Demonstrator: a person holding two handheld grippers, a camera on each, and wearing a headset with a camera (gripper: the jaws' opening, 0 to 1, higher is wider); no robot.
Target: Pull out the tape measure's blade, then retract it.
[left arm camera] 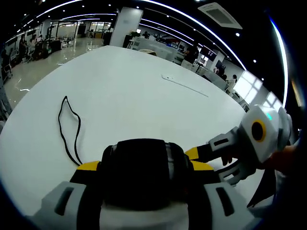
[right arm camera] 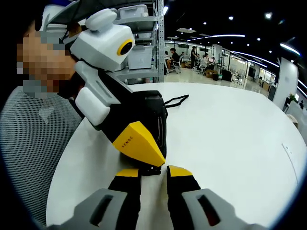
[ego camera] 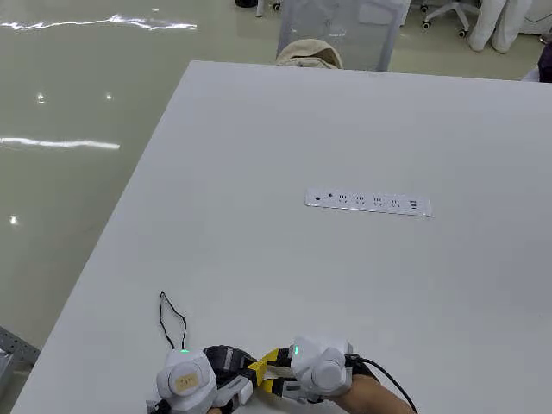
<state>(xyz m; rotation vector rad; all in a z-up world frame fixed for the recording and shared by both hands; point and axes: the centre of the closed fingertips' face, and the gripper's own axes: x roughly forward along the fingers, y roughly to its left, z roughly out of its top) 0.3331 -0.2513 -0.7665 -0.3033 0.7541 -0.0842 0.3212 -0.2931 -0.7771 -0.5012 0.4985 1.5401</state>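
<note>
A black and yellow tape measure [ego camera: 246, 364] rests on the white table [ego camera: 345, 285] at its near edge, between the two grippers. My left gripper [ego camera: 231, 381] is shut on the black case [left arm camera: 144, 167], with one yellow-tipped finger on each side. My right gripper [ego camera: 281, 378] faces it from the right. In the right gripper view the tape measure [right arm camera: 140, 136] points its yellow nose at the right gripper [right arm camera: 153, 171], whose jaws stand close together on the small dark blade tip [right arm camera: 152, 170]. The case's black strap [ego camera: 172, 319] lies looped on the table behind it.
A white power strip [ego camera: 368, 202] lies mid-table, well beyond the grippers. The table's left edge [ego camera: 112, 233] drops to a shiny floor. A chair [ego camera: 309, 53] stands at the far edge. A person's grey mesh sleeve [right arm camera: 29, 148] is close on the left in the right gripper view.
</note>
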